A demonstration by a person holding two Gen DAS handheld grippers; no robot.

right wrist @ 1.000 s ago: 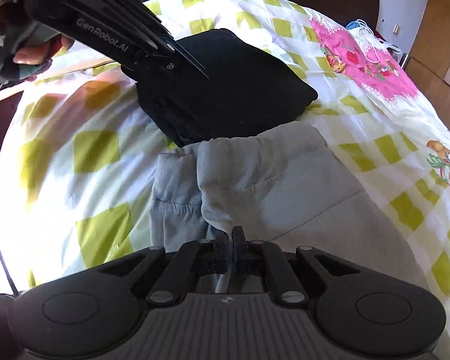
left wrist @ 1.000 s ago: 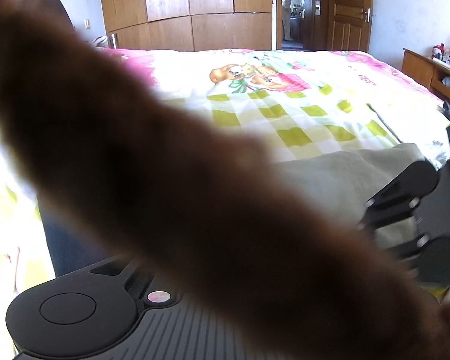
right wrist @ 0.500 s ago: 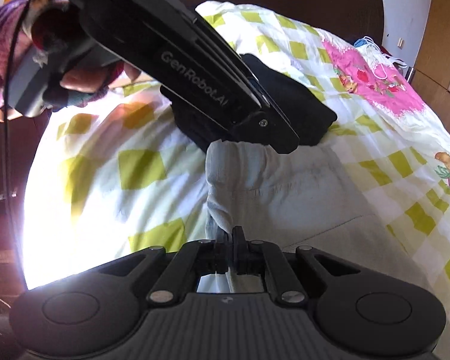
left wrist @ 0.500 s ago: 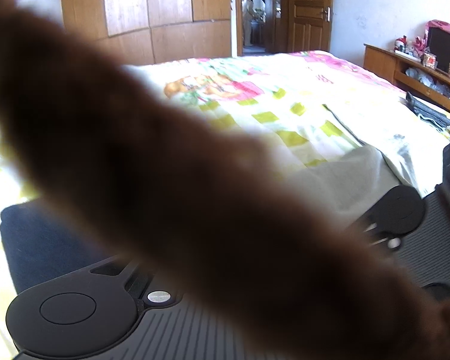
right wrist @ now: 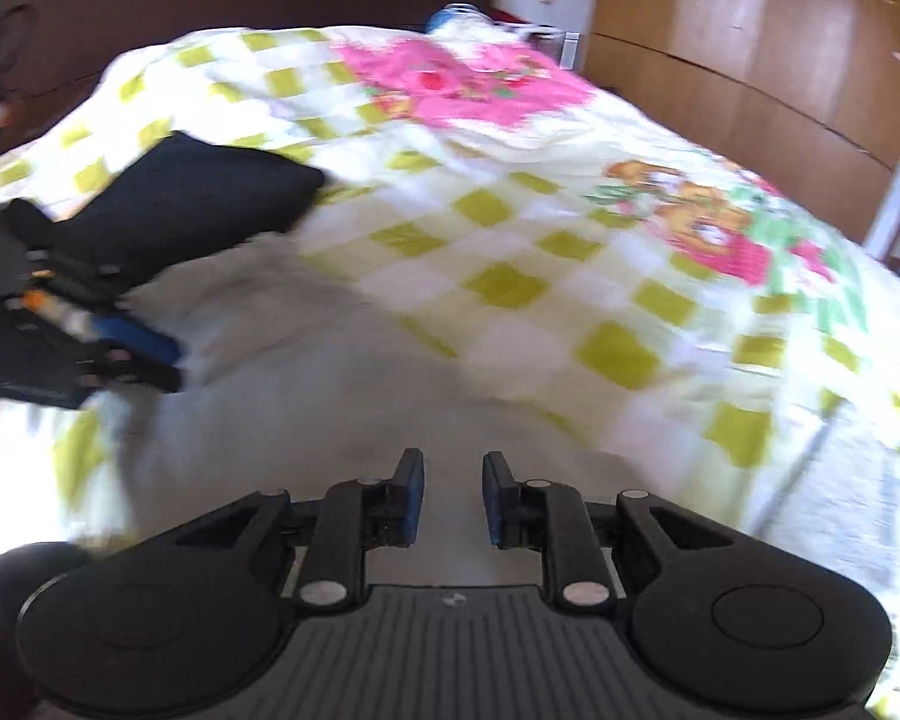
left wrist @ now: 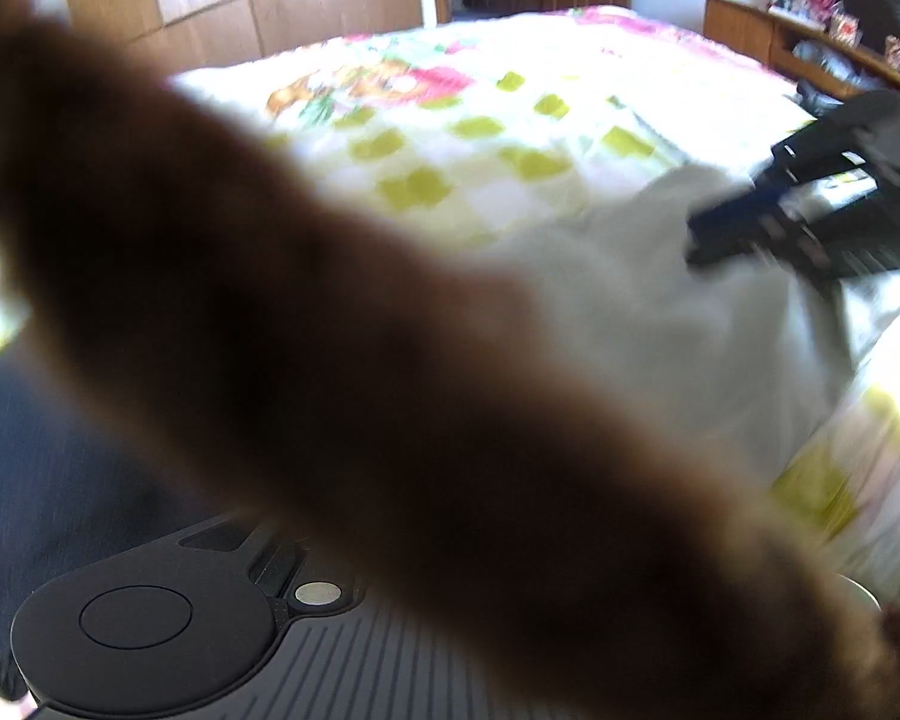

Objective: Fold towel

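Note:
The towel (right wrist: 330,372) is a pale grey cloth lying flat on the checked bedspread (right wrist: 510,288). My right gripper (right wrist: 453,498) stands open just above its near part, with nothing between the blue pads. In the right wrist view my left gripper (right wrist: 150,354) is low at the cloth's left edge, too blurred to read. In the left wrist view a blurred brown fuzzy thing (left wrist: 390,390) close to the lens hides the left fingers. Beyond it the towel (left wrist: 660,312) shows, with the right gripper (left wrist: 699,240) at its far right side.
A dark folded cloth (right wrist: 198,204) lies on the bed just left of the towel and fills the left wrist view's lower left (left wrist: 30,450). Wooden wardrobes (right wrist: 750,60) stand behind the bed. A wooden shelf (left wrist: 780,36) runs along its right.
My right gripper has opened and let go of the grey cloth, and its view has swung right. The left gripper has dropped from above to the cloth's left edge.

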